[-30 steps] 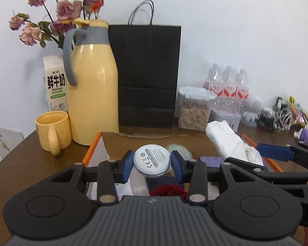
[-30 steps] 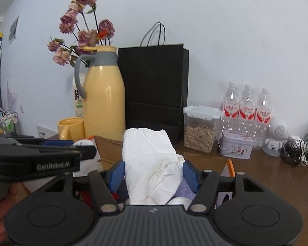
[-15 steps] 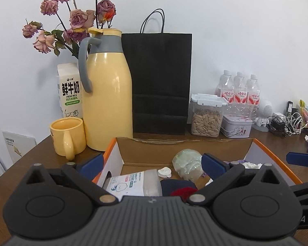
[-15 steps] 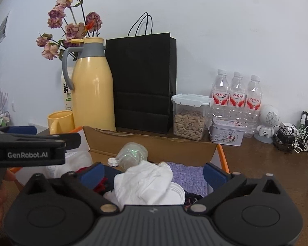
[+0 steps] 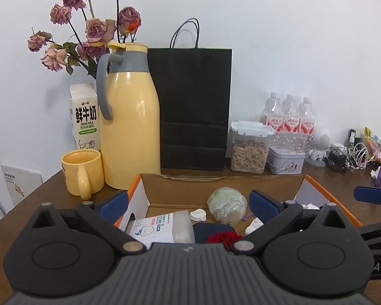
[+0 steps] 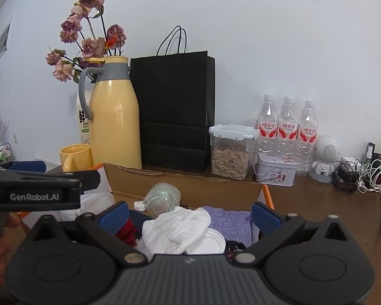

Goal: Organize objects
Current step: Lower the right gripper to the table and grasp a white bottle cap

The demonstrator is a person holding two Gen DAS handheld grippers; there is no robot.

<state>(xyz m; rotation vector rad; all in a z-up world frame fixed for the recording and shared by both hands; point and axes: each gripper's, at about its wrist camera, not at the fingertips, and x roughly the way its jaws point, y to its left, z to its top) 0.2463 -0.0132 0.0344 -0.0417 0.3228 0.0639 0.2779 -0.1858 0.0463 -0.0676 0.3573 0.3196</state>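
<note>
Both grippers hover spread wide and empty over the cardboard box (image 5: 223,189), the crumpled white cloth (image 6: 176,226) lying just below and between the right gripper (image 6: 188,214) fingertips, nearer than the left gripper (image 5: 188,203), whose fingers straddle a plastic-wrapped bundle (image 5: 226,204).

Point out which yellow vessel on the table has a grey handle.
The tall yellow thermos jug; its handle and collar are grey, while the short yellow mug beside it is yellow all over.
</note>
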